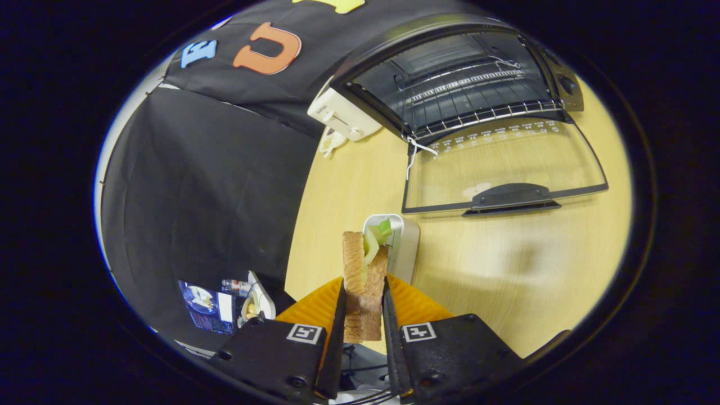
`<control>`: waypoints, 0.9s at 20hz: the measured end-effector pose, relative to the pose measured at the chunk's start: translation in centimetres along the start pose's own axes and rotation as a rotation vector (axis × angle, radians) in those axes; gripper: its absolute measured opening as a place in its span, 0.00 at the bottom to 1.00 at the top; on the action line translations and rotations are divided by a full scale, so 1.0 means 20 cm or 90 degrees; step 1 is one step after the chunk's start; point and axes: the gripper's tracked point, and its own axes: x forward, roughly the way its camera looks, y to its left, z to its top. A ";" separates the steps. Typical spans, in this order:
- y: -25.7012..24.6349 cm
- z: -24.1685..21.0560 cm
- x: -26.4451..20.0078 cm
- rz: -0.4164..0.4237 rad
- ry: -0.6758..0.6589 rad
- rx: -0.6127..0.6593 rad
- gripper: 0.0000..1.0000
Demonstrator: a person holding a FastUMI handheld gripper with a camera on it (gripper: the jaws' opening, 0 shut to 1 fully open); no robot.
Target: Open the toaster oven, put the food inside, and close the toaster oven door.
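Observation:
A sandwich (364, 275) of two brown bread slices with green filling stands on edge between my fingers, and my gripper (363, 306) is shut on it, lifted above the table. Beyond it sits the toaster oven (450, 73) with its glass door (500, 163) folded down flat onto the wooden table (506, 264). The wire rack (467, 95) inside the cavity is bare. A dark handle (509, 198) runs along the door's near edge.
A small white tray (408, 242) lies on the table just ahead of the fingers, behind the sandwich. A white box (340, 115) with a cord sits left of the oven. A white string (416, 152) hangs from the door's left hinge. An orange plate (416, 304) lies under the fingers.

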 end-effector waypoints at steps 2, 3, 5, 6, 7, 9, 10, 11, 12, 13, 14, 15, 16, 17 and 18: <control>0.01 0.05 -0.03 0.015 -0.035 -0.020 0.38; 0.01 0.06 -0.05 0.020 -0.053 -0.035 0.38; 0.01 0.12 -0.08 0.033 -0.098 -0.060 0.38; 0.02 0.14 -0.10 0.042 -0.115 -0.065 0.38; 0.02 0.15 -0.11 0.055 -0.124 -0.063 0.38; 0.03 0.18 -0.12 0.085 -0.134 -0.039 0.39; 0.01 0.20 -0.12 0.094 -0.144 -0.021 0.38; -0.01 0.23 -0.13 0.096 -0.155 -0.002 0.38; -0.04 0.26 -0.13 0.098 -0.169 0.014 0.38; -0.06 0.29 -0.14 0.107 -0.186 0.032 0.38; -0.08 0.33 -0.14 0.118 -0.203 0.054 0.38; -0.11 0.37 -0.15 0.124 -0.222 0.075 0.38; -0.15 0.41 -0.16 0.125 -0.241 0.097 0.38; -0.19 0.46 -0.17 0.125 -0.267 0.118 0.38; -0.24 0.52 -0.19 0.122 -0.297 0.144 0.38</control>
